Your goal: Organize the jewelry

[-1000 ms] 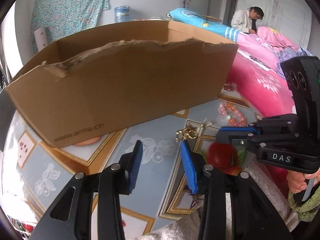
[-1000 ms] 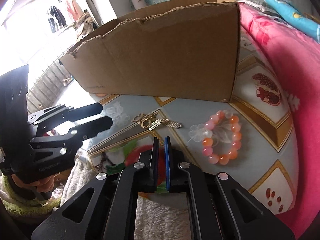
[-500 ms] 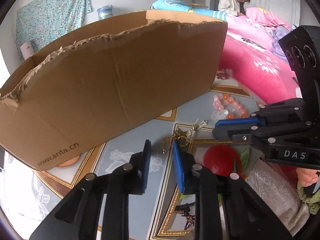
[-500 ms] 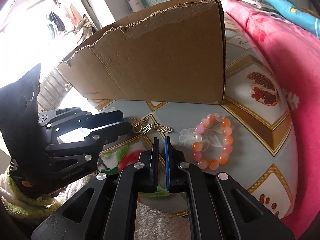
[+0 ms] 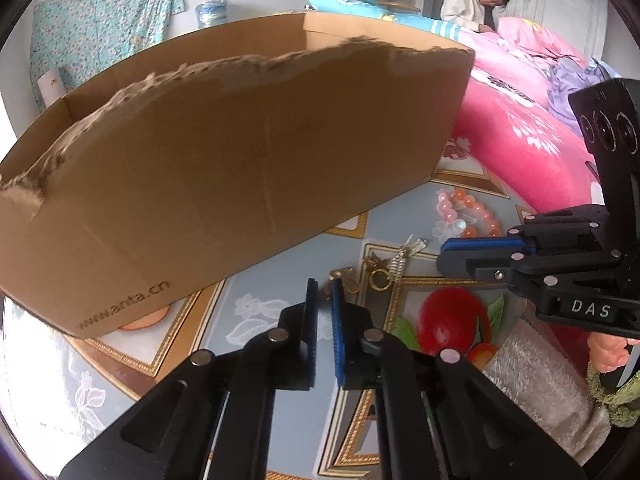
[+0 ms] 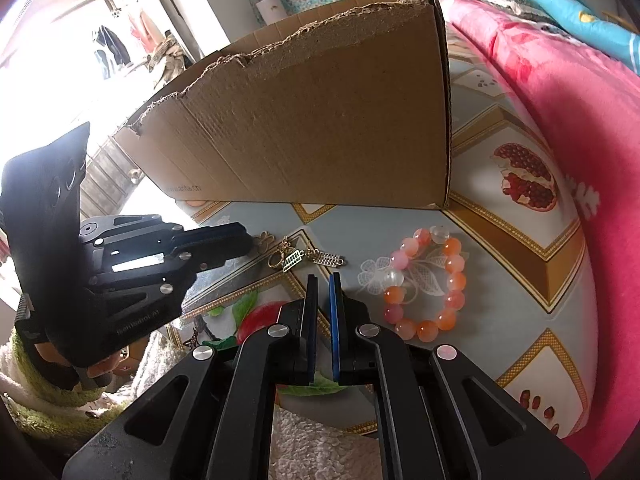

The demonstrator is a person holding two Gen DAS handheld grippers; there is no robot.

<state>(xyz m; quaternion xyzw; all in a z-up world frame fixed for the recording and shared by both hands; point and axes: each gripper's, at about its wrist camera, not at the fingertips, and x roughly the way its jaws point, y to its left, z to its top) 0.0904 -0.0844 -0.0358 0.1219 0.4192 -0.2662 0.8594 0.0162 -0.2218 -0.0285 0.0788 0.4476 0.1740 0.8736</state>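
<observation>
A gold charm chain (image 5: 384,272) (image 6: 296,258) lies on the patterned table cover in front of a torn cardboard box (image 5: 240,168) (image 6: 320,120). My left gripper (image 5: 325,284) (image 6: 246,240) is closing, and its tips pinch the chain's near loop. To the right of the chain lies a pink and orange bead bracelet (image 5: 468,216) (image 6: 428,284). My right gripper (image 6: 323,280) (image 5: 442,254) is shut with nothing in it. It hovers just short of the chain and left of the bracelet.
The table cover (image 6: 520,208) has gold-framed fruit prints. A pink quilt (image 5: 520,140) (image 6: 580,120) bulges along its right side. A fuzzy white cloth (image 6: 312,432) lies under the grippers. A person (image 5: 472,4) sits far back on the bed.
The left jaws have come together from wide apart, ending at the chain's near loop. The right gripper stayed shut and barely moved.
</observation>
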